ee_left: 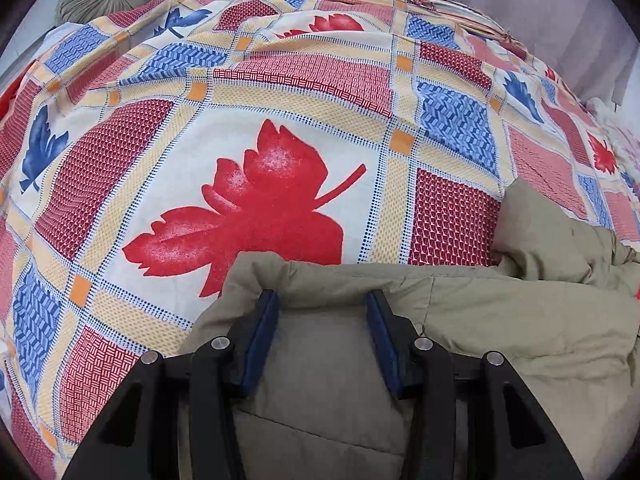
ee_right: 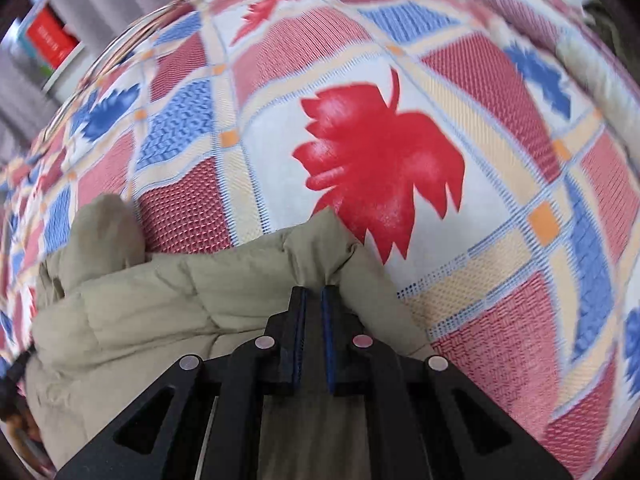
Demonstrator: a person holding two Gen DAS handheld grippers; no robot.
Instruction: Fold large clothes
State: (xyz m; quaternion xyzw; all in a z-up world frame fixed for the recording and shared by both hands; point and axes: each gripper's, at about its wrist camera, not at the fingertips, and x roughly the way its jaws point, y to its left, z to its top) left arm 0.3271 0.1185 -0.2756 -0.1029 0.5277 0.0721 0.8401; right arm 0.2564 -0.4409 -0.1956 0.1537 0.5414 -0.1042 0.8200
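1. Khaki quilted fabric: the puffy jacket (ee_left: 500, 312) lies on the bed, over the patterned bedspread (ee_left: 280, 120).
2. My left tongs (ee_left: 322, 300) clamp a thick bunched fold at the jacket's edge, pads pressing the padding on both sides.
3. My right tongs (ee_right: 314, 290) are pinched nearly closed on a thin hem corner.
4. I judge it soft, bulky, light and springy; the smooth shell looks likely to slip.
5. I'd hold at seams or hem corners, where the layers are firmest.
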